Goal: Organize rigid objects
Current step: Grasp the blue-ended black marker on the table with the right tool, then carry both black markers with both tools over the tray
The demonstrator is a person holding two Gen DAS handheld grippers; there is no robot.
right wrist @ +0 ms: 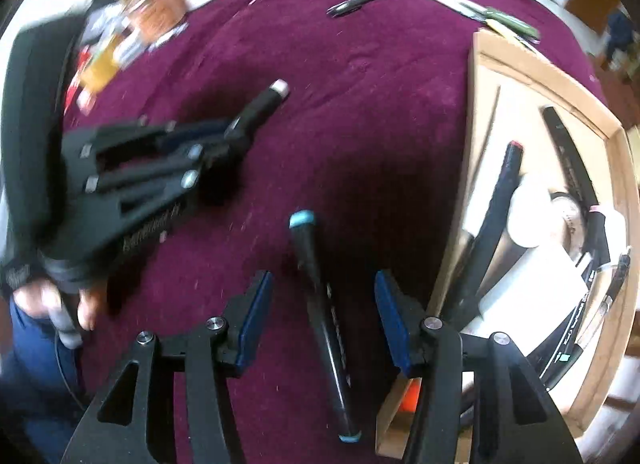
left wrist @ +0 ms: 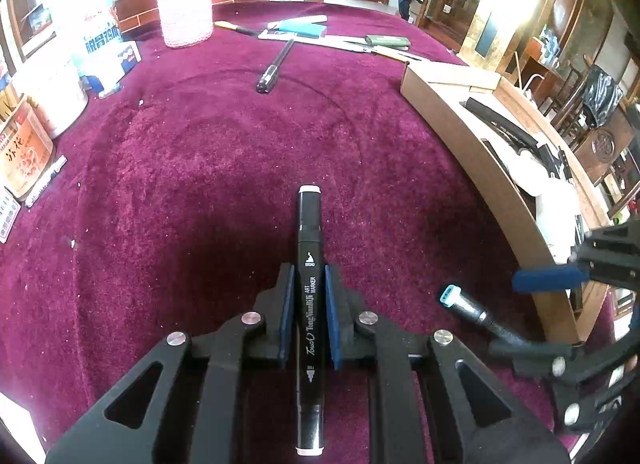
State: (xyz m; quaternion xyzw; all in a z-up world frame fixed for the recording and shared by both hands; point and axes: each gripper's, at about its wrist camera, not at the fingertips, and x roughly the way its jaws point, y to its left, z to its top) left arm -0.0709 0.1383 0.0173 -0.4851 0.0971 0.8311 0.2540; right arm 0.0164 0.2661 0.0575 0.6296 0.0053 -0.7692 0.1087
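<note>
My left gripper (left wrist: pixel 309 284) is shut on a black art marker with white end caps (left wrist: pixel 309 248); the marker points forward over the purple cloth. It also shows in the right wrist view (right wrist: pixel 264 101), held by the left gripper (right wrist: pixel 240 127). My right gripper (right wrist: pixel 323 296) is open, its blue pads on either side of a black marker with teal caps (right wrist: pixel 320 296) that lies on the cloth. That teal-capped marker (left wrist: pixel 464 302) shows in the left wrist view beside the right gripper (left wrist: pixel 532 304). A cardboard box (right wrist: pixel 476 111) at the right holds several markers.
A black pen (left wrist: pixel 276 63) lies on the cloth further back. Rulers, a knife and flat items (left wrist: pixel 332 37) lie at the table's far edge. A pink knitted holder (left wrist: pixel 186 3), tins and packets (left wrist: pixel 24 143) stand at the left. The box wall (left wrist: pixel 480 167) runs along the right.
</note>
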